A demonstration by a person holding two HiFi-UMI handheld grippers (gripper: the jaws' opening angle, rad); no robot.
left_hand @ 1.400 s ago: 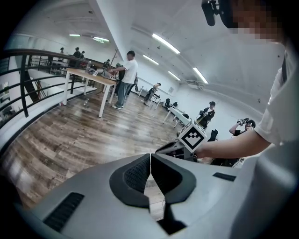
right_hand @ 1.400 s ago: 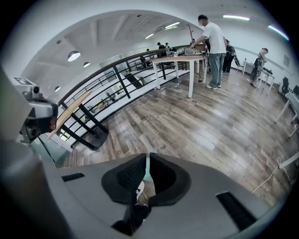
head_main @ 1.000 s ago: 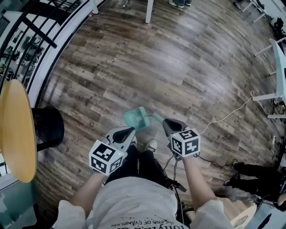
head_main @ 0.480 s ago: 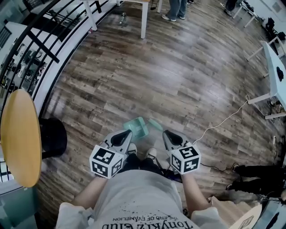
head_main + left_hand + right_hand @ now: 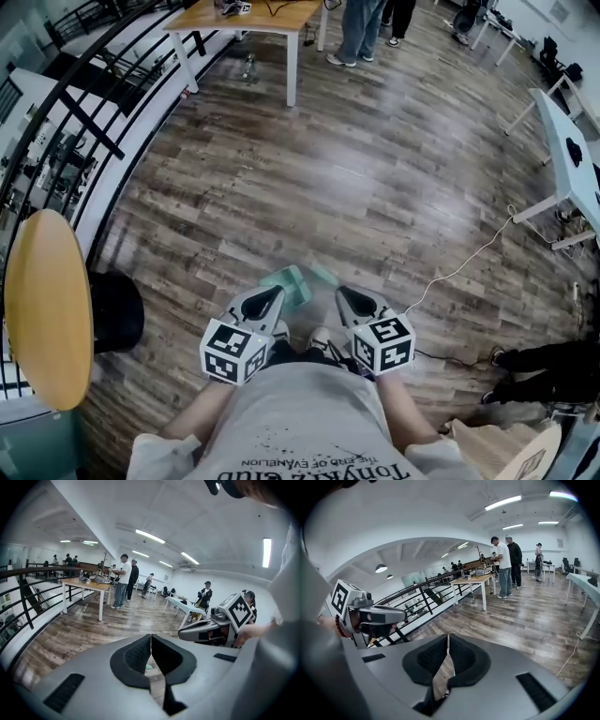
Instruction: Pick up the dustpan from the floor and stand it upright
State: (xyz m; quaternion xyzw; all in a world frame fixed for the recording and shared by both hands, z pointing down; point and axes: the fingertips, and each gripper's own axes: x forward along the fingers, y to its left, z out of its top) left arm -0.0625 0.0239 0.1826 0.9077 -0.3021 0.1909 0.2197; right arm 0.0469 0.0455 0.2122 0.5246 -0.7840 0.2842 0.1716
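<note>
A teal dustpan [image 5: 287,279] lies flat on the wooden floor just in front of the person's feet, its handle [image 5: 324,275] pointing right. My left gripper [image 5: 272,293] hovers over its near left edge and hides part of it; the jaws are shut with nothing between them. My right gripper [image 5: 345,293] is held beside the handle's near end, also shut and empty. In the left gripper view the left gripper [image 5: 151,637] points level across the room, and a sliver of teal dustpan [image 5: 148,667] shows below its pads. The right gripper [image 5: 448,637] likewise faces the room.
A round yellow table [image 5: 42,309] and a black stool [image 5: 117,311] stand at the left by a black railing [image 5: 84,103]. A white cable [image 5: 469,262] crosses the floor at right, near a white table [image 5: 567,159]. People [image 5: 361,23] stand by a far wooden table [image 5: 248,17].
The head view has lifted, showing more of the room. Both grippers sit closer to the body and cover more of the dustpan. Both stay shut.
</note>
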